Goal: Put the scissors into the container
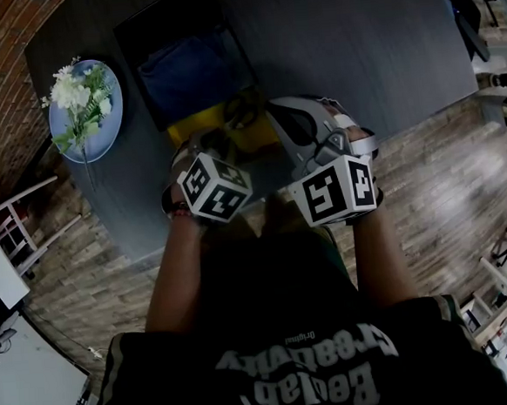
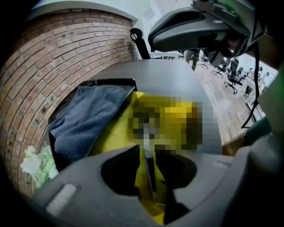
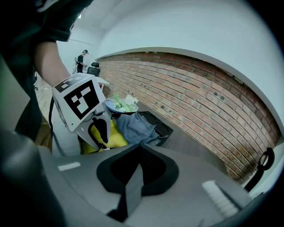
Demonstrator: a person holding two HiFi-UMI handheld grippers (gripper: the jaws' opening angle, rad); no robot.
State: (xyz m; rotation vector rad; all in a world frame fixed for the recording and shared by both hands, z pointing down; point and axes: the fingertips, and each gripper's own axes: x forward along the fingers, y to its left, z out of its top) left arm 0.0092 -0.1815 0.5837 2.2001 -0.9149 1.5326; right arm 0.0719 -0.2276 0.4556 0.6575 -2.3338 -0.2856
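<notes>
An open-plan office (loft-style): swivel chairs [image 2: 231, 75] on wood flooring [image 1: 443, 173], exposed brick wall [image 3: 199, 88], dark table [image 1: 355, 49].

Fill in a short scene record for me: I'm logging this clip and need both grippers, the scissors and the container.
left gripper: jaws apart, a thin blade stands between them, not pinched
right gripper: jaws together, nothing between them
scissors: blade over the yellow sheet
container: black, on the dark table, holds a blue cloth
plate: blue, with white flowers, left of the container
</notes>
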